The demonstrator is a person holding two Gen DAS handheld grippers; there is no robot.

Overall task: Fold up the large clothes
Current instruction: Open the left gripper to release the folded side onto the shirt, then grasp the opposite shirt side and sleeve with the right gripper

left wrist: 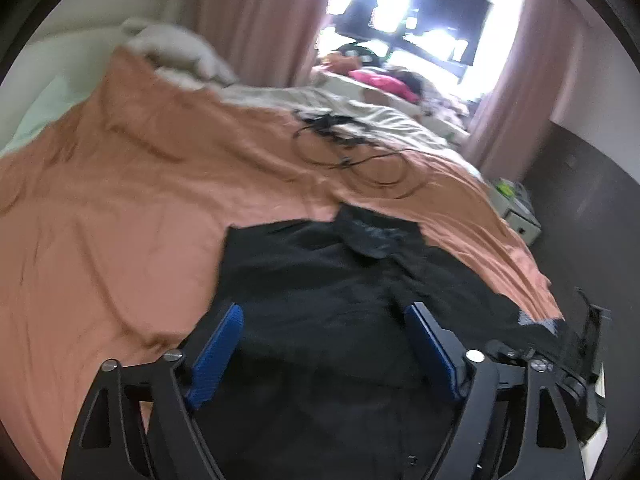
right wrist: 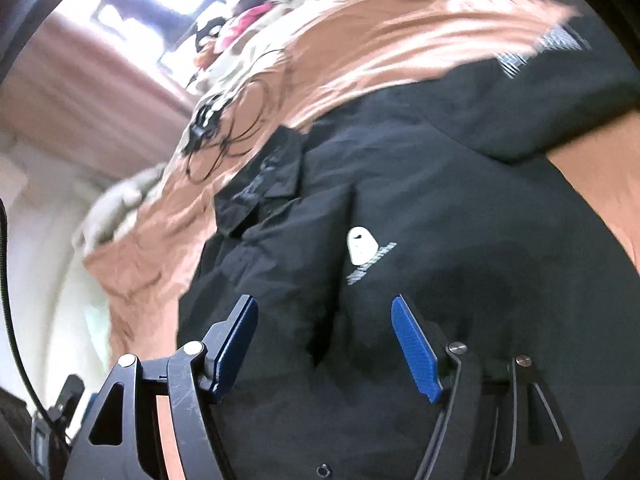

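This is a bedroom in a home. A wide bed fills the room under a rumpled orange sheet, with a pale pillow at its head and pink curtains drawn back from a bright window. Loose clothes lie heaped by the window, and a black cable trails over the bedding.

Light: daylight from window, blown out to white | Exposure: black garment loses fold detail; orange bedcover evenly lit | Blur: both views smeared, right wrist worst at bedcover edge | Distortion: fisheye bending, dark vignette at corners
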